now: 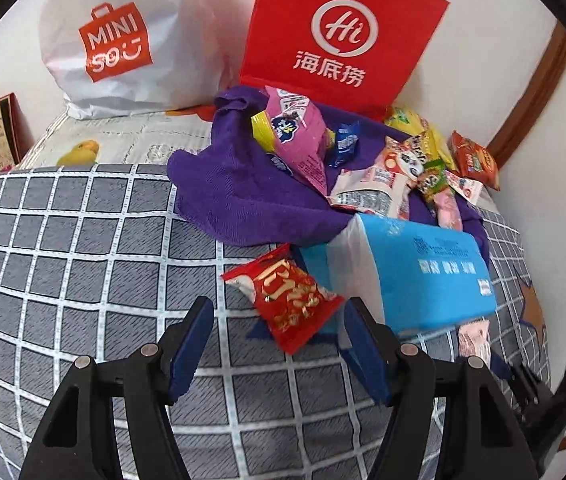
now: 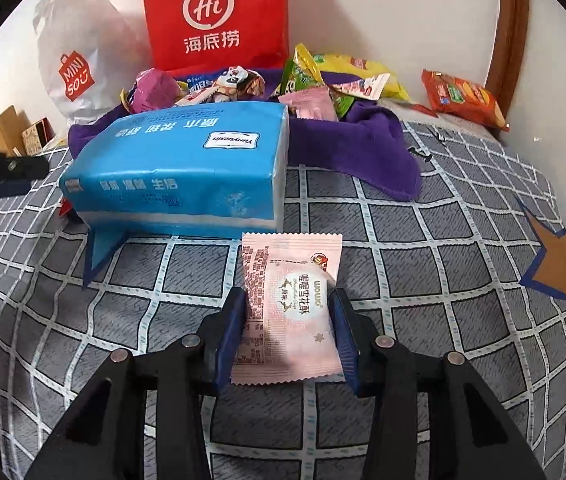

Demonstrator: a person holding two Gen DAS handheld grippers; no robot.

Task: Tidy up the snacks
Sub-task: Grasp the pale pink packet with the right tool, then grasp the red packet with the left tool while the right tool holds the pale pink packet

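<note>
From the left wrist, the left gripper (image 1: 277,326) stands with its jaws apart and nothing pressed between them, above the grey checked bedcover (image 1: 83,240); a red snack packet (image 1: 285,294) lies just ahead by its tips, leaning against the blue tissue pack (image 1: 423,276); further back a heap of snacks (image 1: 383,160) lies on a purple cloth (image 1: 223,184). From the right wrist, the right gripper (image 2: 287,304) is clamped on a pink snack packet (image 2: 291,300), both pads touching its sides, just in front of the tissue pack; a red paper bag (image 2: 215,16) stands against the wall.

Left hand-held gripper (image 1: 277,322) jaws apart, right hand-held gripper (image 2: 287,304) clamped
</note>
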